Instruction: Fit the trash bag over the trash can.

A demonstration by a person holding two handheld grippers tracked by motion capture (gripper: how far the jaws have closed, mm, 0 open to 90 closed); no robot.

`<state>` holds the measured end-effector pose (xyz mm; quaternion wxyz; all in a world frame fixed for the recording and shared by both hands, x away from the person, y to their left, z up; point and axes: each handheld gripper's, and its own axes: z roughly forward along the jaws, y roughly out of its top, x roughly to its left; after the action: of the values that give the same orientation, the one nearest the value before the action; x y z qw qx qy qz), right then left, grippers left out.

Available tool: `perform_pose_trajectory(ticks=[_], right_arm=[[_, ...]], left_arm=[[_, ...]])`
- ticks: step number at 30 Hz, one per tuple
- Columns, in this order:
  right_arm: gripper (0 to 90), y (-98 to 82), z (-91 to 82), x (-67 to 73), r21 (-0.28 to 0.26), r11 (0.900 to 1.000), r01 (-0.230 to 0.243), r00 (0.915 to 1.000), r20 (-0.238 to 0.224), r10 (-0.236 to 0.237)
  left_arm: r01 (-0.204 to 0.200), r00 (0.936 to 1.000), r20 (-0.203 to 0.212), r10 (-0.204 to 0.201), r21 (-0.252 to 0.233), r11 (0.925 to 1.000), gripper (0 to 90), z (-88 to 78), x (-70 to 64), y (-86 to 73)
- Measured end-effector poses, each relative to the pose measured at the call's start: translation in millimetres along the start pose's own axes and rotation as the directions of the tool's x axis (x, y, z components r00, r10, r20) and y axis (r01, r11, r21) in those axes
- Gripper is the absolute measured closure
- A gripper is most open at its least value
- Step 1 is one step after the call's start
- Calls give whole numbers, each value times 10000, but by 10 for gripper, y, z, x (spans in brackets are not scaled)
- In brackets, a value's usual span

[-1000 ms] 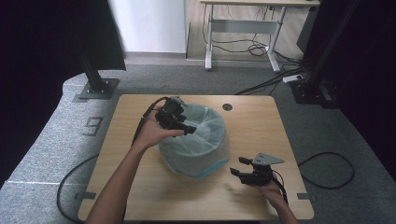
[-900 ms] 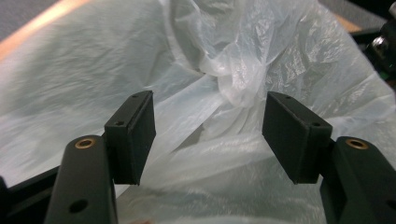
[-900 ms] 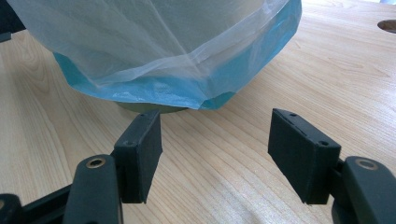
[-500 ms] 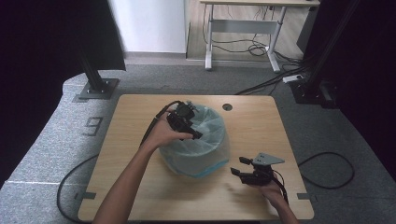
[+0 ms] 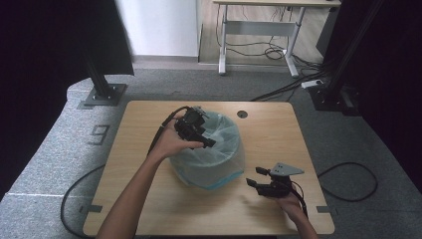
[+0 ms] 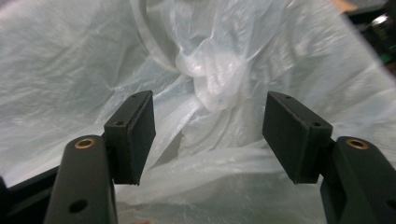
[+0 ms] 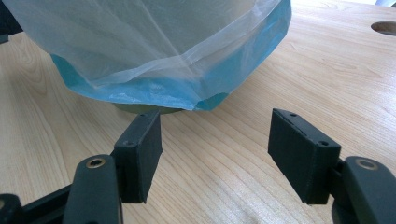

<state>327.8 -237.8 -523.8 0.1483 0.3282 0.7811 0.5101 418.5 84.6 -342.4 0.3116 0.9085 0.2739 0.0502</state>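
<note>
High view: left gripper [image 5: 213,143] now over the mouth of the bag-lined bin [image 5: 219,167] at mid-table [image 5: 268,129], shifted inward from the far-left rim of a second ago; right gripper [image 5: 255,180] parked beside the bin's near-right foot, unmoved. Left gripper view: both jaws spread, nothing pinched, aimed down at the knotted fold of liner [image 6: 210,77] inside. Right gripper view: jaws spread, empty, just short of the blue hem [image 7: 154,95]. Likely lining up to pinch the liner.
</note>
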Motion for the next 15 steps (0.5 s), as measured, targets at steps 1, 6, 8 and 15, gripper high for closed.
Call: perform_pose_trajectory(ticks=[1,6,8,15], right_arm=[[341,1,0,0,-3,10000,-3,10000,6,3],[340,4,0,-2,-21,10000,12,10000,25,-12],[340,3,1,-2,-22,10000,12,10000,31,-12],[340,2,2,-2,21,10000,19,10000,60,-19]], left_arm=[[-3,10000,2,3,-145,9999,342,-33,-3,-12],[119,9999,132,-106,-1039,9945,338,-183,-3,-121],[169,9998,143,-151,-1377,9903,337,-230,1,-179],[317,9995,71,-309,-2306,9725,336,-386,-4,-367]])
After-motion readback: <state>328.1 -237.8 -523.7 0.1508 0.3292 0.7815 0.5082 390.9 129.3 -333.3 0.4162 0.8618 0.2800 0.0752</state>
